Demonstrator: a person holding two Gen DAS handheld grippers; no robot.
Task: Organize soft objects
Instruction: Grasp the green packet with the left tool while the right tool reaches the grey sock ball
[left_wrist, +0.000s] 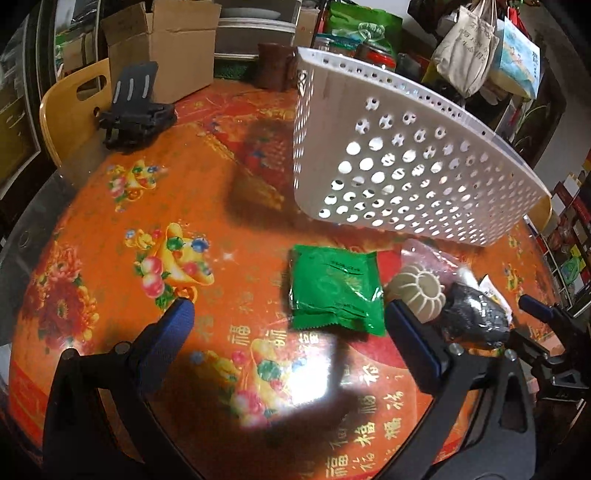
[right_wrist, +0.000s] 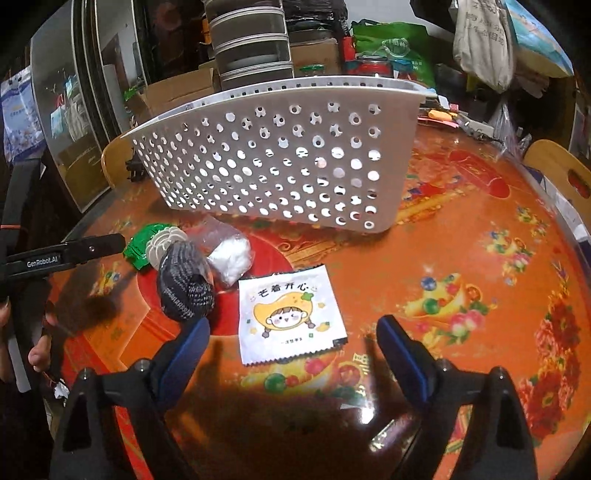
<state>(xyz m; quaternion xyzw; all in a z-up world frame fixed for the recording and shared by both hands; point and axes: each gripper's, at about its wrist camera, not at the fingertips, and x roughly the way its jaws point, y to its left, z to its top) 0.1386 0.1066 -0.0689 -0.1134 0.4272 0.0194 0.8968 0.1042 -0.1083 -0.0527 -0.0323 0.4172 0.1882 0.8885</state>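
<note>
A white perforated basket (left_wrist: 399, 162) (right_wrist: 280, 158) stands on the orange table. In front of it lie a green packet (left_wrist: 336, 291) (right_wrist: 142, 245), a cream flower-shaped pad (left_wrist: 417, 291) (right_wrist: 162, 242), a black knitted bundle (left_wrist: 472, 317) (right_wrist: 184, 291), a clear bag of white cotton (right_wrist: 231, 258) and a white cartoon sachet (right_wrist: 290, 314). My left gripper (left_wrist: 288, 314) is open, just in front of the green packet. My right gripper (right_wrist: 293, 330) is open, with the sachet lying between its fingers.
A black phone stand (left_wrist: 136, 110) and cardboard boxes (left_wrist: 166, 51) sit at the table's far side. Wooden chairs (left_wrist: 70, 107) (right_wrist: 561, 173) stand at the edges. Jars, bags and stacked drawers (right_wrist: 251, 44) crowd the back. The other gripper (right_wrist: 66, 254) shows at the left.
</note>
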